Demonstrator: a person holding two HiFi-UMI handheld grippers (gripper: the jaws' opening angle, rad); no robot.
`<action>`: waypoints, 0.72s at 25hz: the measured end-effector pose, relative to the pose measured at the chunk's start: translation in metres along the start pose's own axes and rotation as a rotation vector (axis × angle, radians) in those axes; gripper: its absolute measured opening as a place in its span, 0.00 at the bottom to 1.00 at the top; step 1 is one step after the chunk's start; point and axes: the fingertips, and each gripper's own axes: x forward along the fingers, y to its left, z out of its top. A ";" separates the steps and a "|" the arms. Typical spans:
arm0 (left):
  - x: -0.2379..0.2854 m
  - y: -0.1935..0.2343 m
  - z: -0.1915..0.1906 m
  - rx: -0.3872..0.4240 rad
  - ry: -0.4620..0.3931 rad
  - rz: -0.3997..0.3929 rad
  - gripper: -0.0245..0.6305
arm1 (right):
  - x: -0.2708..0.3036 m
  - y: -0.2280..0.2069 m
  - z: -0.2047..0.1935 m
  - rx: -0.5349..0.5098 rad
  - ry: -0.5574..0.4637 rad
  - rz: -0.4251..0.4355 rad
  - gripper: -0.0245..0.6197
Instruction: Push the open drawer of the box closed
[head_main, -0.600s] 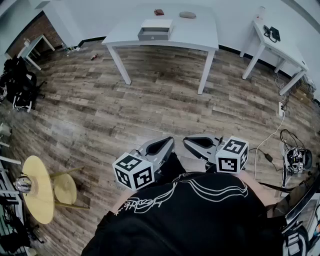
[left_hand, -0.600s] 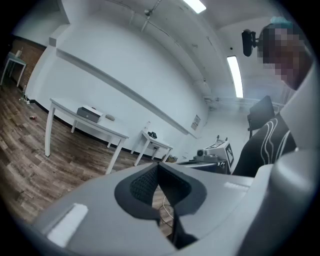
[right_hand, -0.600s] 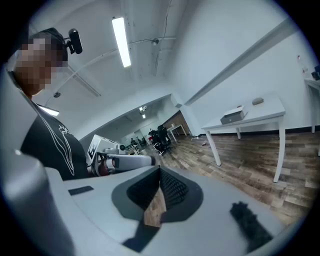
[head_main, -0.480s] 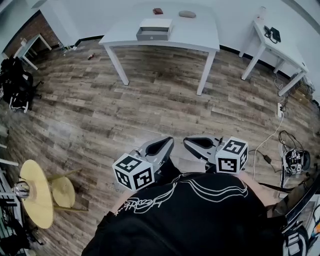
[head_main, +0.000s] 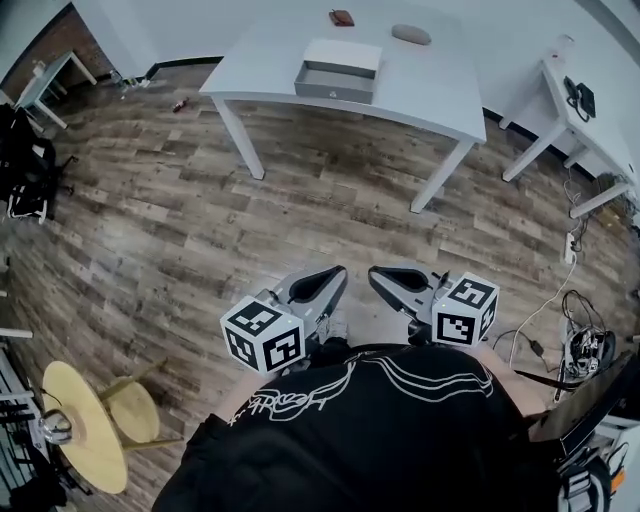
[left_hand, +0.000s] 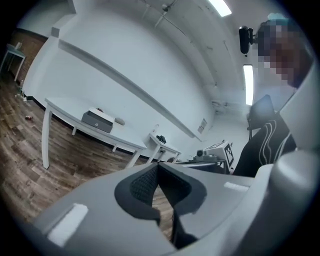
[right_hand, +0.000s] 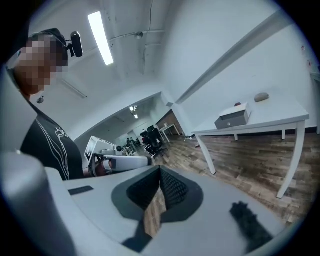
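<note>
1. Nearest in, the person's black shirt (head_main: 380, 440) filled the bottom of the head view. Both grippers were held just in front of it, side by side over the wood floor (head_main: 200, 220).
2. The left gripper (head_main: 338, 274) had its fingers closed, tips pressed together with nothing in between.
3. Same deal on the right gripper (head_main: 374, 273): fingers closed at the tips and empty, with only floor showing through the slit behind them.
4. Off to the left of the left fingers, down low, stood a round yellow stool (head_main: 85, 430).
5. Way out ahead of both sets of fingers was the white worktop (head_main: 430, 90). The box (head_main: 345, 52) sat on it, well apart from either gripper, with its drawer (head_main: 335, 88) pulled out on the side facing the fingers.
6. Past the box, on the far part of the worktop, lay a small reddish-brown thing (head_main: 342, 17) and a grey oval thing (head_main: 411, 34).
7. Further right of the right fingers stood a second white table (head_main: 590, 135).
</note>
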 end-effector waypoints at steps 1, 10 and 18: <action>0.005 0.012 0.013 0.014 0.005 -0.014 0.05 | 0.011 -0.011 0.012 0.001 -0.006 -0.004 0.05; 0.066 0.082 0.089 0.092 0.051 -0.077 0.05 | 0.058 -0.084 0.087 -0.002 -0.107 -0.074 0.05; 0.113 0.106 0.108 0.098 0.082 -0.127 0.05 | 0.052 -0.142 0.097 0.052 -0.137 -0.128 0.05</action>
